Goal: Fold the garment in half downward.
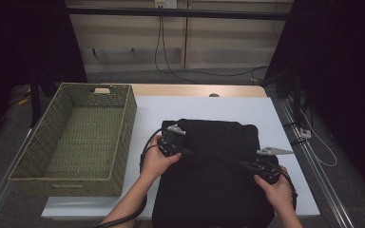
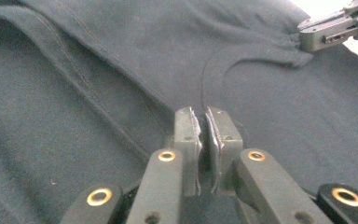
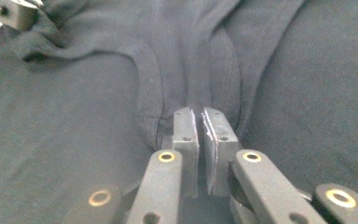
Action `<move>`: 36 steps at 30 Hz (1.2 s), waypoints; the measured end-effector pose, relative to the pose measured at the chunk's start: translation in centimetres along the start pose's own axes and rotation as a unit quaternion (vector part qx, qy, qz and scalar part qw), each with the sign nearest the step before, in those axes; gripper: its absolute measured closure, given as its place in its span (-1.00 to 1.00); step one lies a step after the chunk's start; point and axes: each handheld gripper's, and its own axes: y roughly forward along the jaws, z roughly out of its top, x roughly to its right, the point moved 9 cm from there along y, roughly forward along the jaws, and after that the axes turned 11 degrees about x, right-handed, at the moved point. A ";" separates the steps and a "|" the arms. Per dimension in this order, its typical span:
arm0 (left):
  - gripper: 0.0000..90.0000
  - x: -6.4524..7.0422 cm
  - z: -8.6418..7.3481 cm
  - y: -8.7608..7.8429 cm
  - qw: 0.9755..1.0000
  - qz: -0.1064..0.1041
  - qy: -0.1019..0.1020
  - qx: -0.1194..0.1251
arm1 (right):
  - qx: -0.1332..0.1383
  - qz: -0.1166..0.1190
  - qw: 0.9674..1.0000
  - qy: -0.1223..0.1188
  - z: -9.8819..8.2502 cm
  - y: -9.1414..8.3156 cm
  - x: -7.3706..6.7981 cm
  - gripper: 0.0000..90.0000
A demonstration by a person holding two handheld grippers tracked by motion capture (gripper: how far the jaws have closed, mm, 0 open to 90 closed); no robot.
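Black cloth, a dark shirt (image 1: 214, 180), lies nearest the camera at the bottom middle of the high view. It is the biggest thing and spreads over the white worktop (image 1: 209, 107), hanging past the near edge. Its neck hole curves between the two hands.

Next in size is the green woven basket (image 1: 123, 123), at the left of the frame, just beside the shirt but apart from it.

Smaller are the two tongs. Left tongs (image 1: 186, 152) sit at the shirt's left side, in the middle of the frame. In the left gripper view (image 2: 204, 122) the jaws are pressed nearly together, with a fold of the shirt pinched between them near the neck seam.

Right tongs (image 1: 244, 165) sit at the lower right. In the right gripper view (image 3: 200, 122) the jaws are squeezed tight on a bunched ridge of the shirt by the collar.
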 end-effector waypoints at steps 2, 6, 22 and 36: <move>0.87 0.2 0.4 -0.4 1.000 -0.005 -0.006 0.014 | 0.025 0.011 0.999 0.024 0.9 -0.6 0.0 0.91; 0.87 0.9 1.2 -1.3 0.999 -0.018 -0.008 0.039 | 0.059 0.017 0.997 0.042 2.1 -1.9 0.1 0.92; 0.87 2.2 0.3 -3.3 0.998 -0.036 -0.010 0.053 | 0.055 0.025 0.998 0.020 0.8 -3.3 -1.2 0.91; 0.88 3.0 0.0 -3.2 0.998 -0.045 -0.005 0.046 | 0.071 0.028 0.997 0.026 1.3 -4.1 -1.2 0.91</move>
